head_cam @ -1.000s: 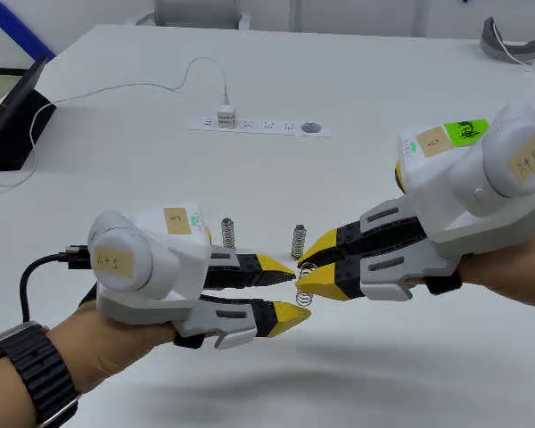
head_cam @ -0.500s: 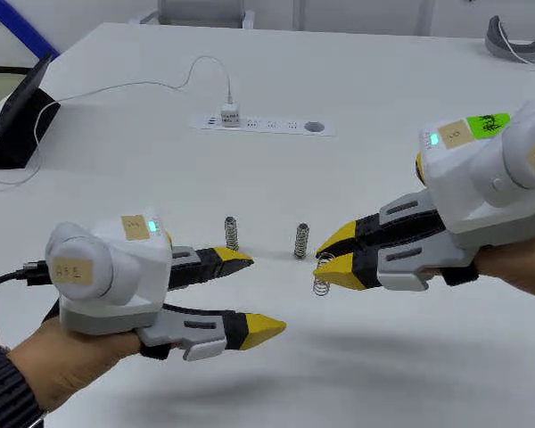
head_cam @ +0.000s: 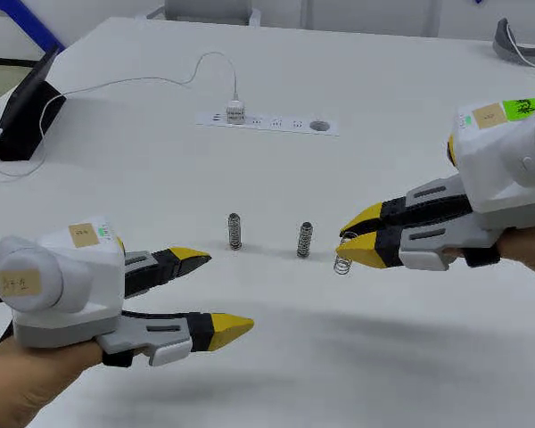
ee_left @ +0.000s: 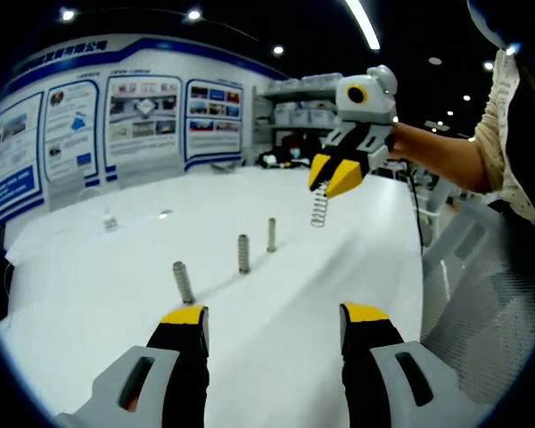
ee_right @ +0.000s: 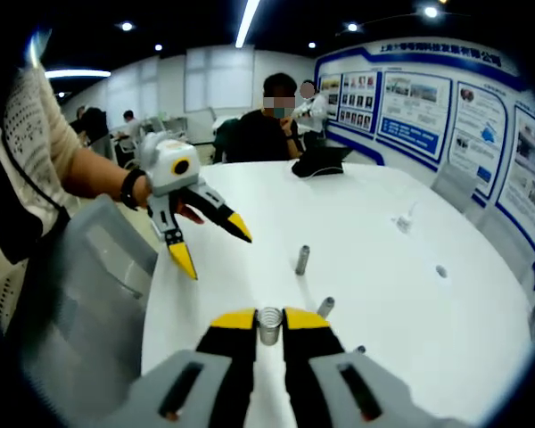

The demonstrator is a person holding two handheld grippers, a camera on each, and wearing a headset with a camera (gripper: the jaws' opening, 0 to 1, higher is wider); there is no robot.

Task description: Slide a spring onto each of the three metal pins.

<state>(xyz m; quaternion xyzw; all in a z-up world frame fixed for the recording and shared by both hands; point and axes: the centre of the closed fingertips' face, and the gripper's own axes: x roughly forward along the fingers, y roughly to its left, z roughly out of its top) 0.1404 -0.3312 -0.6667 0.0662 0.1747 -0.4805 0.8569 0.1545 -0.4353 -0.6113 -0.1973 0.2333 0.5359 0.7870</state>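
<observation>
Left gripper view shows three upright metal pins and three coiled wire springs. The near spring (ee_left: 184, 282) and middle spring (ee_left: 243, 253) each sit over a pin; the far pin (ee_left: 271, 234) is bare and smooth. The third spring (head_cam: 342, 264) hangs pinched in the right gripper (head_cam: 341, 242), at 3 o'clock. The left gripper (head_cam: 225, 291), at 7 o'clock, gapes wide, empty. A power strip (head_cam: 267, 123) lies at 12 o'clock.

Power strip (head_cam: 267, 123) with plug (head_cam: 235, 111); black tablet (head_cam: 22, 111) far left.
</observation>
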